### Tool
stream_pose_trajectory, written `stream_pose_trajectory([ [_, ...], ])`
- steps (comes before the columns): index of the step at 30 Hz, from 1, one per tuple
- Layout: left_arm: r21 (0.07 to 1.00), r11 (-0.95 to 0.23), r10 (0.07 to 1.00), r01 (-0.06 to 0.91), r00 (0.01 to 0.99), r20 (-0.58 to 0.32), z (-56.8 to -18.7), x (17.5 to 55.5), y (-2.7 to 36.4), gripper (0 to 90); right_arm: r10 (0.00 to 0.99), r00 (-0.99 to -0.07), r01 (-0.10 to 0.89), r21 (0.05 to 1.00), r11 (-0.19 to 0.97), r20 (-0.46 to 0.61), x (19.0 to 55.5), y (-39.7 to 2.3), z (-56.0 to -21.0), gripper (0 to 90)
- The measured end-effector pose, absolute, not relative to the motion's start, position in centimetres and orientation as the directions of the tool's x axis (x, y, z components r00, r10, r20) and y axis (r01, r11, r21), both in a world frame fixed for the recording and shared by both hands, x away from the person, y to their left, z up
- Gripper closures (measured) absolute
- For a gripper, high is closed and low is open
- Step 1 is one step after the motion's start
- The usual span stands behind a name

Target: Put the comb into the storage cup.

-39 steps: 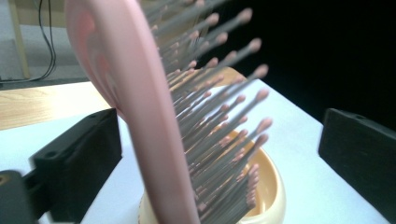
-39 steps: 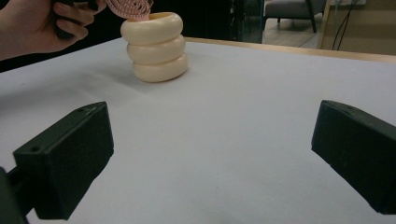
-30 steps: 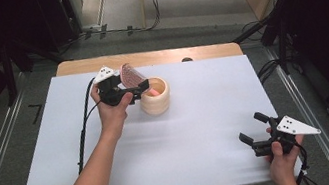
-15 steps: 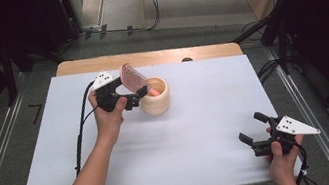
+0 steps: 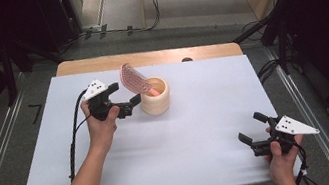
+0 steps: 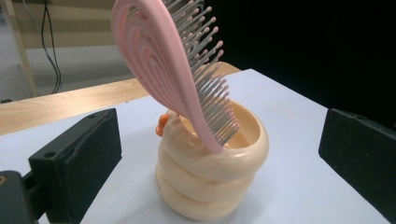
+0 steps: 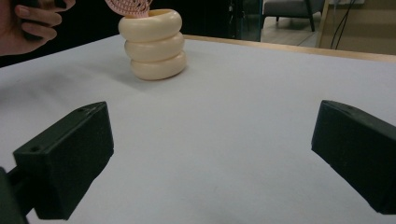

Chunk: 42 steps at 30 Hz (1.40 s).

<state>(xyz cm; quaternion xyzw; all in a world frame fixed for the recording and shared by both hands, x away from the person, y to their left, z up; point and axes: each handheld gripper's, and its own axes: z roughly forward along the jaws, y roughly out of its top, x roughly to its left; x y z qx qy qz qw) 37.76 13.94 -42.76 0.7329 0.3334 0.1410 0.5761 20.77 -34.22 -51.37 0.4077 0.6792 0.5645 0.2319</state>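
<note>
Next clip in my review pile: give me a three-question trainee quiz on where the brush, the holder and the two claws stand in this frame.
1. True or false: the pink hairbrush lies flat on the white table.
2. Which claw is nearer the cream ringed holder? A. left claw B. right claw
3. Fill in: both claws have their jaws ____.

Key
1. False. The hairbrush stands tilted in the holder, handle end down inside it and bristle head up.
2. A. The left claw is right beside the holder, its jaws either side of it in the left gripper view; the right claw hangs over the table's near right corner.
3. Open, with nothing between the pads of either one.
</note>
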Motion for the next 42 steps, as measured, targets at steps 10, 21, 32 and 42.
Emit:
stream_pose_trajectory([
  [10,0.943,-0.13,0.646,0.306,0.747,-0.154,-42.9,36.3,15.5,0.0,0.817,-0.559,0.291,0.956,0.033,0.142,20.8,-34.2,-51.4,0.0],
  [21,0.947,-0.135,0.642,0.29,0.754,-0.139,-43.2,34.4,16.8,0.0,0.818,-0.558,0.291,0.956,0.035,0.139,20.8,-34.2,-51.4,0.0],
  [32,0.953,-0.124,0.648,0.277,0.75,-0.134,-43.8,32.5,18.6,0.0,0.82,-0.556,0.291,0.956,0.038,0.137,20.8,-34.1,-51.3,0.0],
  [42,0.956,-0.117,0.656,0.27,0.743,-0.13,-44.1,30.8,20.5,0.0,0.821,-0.554,0.293,0.955,0.037,0.138,20.8,-34.1,-51.3,0.0],
])
